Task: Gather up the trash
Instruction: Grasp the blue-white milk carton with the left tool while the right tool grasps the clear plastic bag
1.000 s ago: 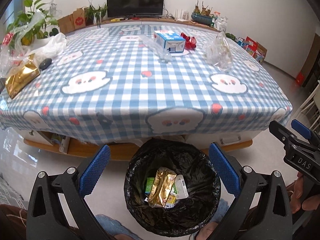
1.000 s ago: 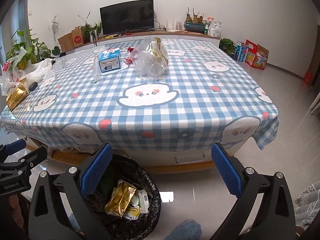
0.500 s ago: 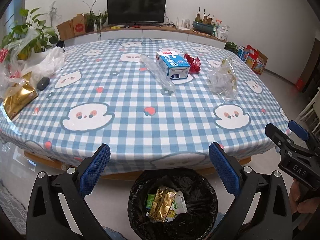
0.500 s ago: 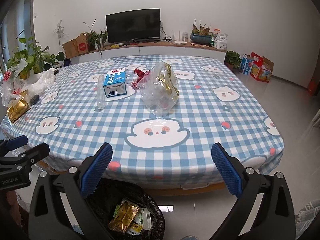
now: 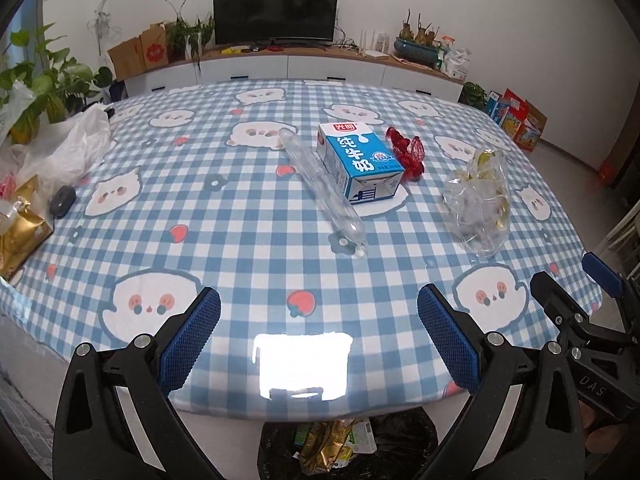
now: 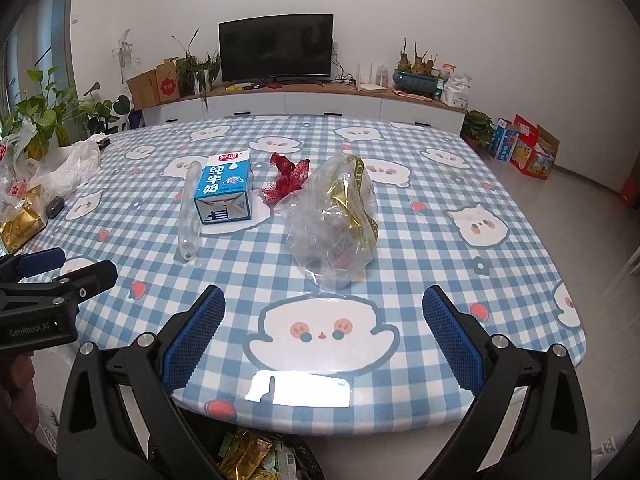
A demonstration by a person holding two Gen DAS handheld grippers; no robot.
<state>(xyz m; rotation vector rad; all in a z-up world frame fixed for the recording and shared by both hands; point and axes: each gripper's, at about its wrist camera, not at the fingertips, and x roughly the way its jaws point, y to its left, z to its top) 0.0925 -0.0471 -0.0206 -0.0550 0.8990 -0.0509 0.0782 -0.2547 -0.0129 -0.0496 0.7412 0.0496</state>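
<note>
The clear plastic bag (image 6: 334,226) lies on the checked tablecloth (image 6: 420,240) just ahead of the right gripper (image 6: 323,330), whose jaws gape wide and empty. The left gripper (image 5: 319,334), equally wide and empty, faces the clear bottle (image 5: 322,184) and milk carton (image 5: 358,162). Below both sits the trash bin (image 5: 404,450).

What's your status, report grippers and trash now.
Left gripper open, empty. Right gripper open, empty. Milk carton, clear bottle, red wrapper, clear bag on table; bin below edge. Path clear.
</note>
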